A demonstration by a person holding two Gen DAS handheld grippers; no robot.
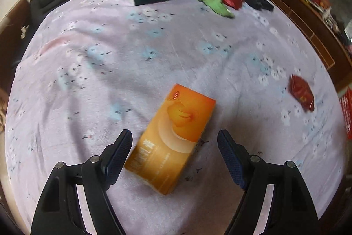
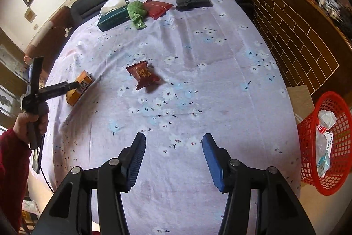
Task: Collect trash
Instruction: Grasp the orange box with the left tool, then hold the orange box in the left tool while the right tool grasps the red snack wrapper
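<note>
With jaws released and straddling the orange box (image 1: 173,138) at six o'clock on the counter (image 1: 154,54), the left gripper (image 1: 175,155) should settle lower before clamping its long sides, while the right gripper (image 2: 173,158) hovers empty, jaws apart; the red basket (image 2: 308,136) at three o'clock already holds plastic wrappers.

On the worktop (image 2: 220,85) a box (image 2: 79,87) lay left of a snack packet (image 2: 145,77), a tissue box (image 2: 113,17) behind both, and a basket (image 2: 325,142) stood off its right edge.
</note>
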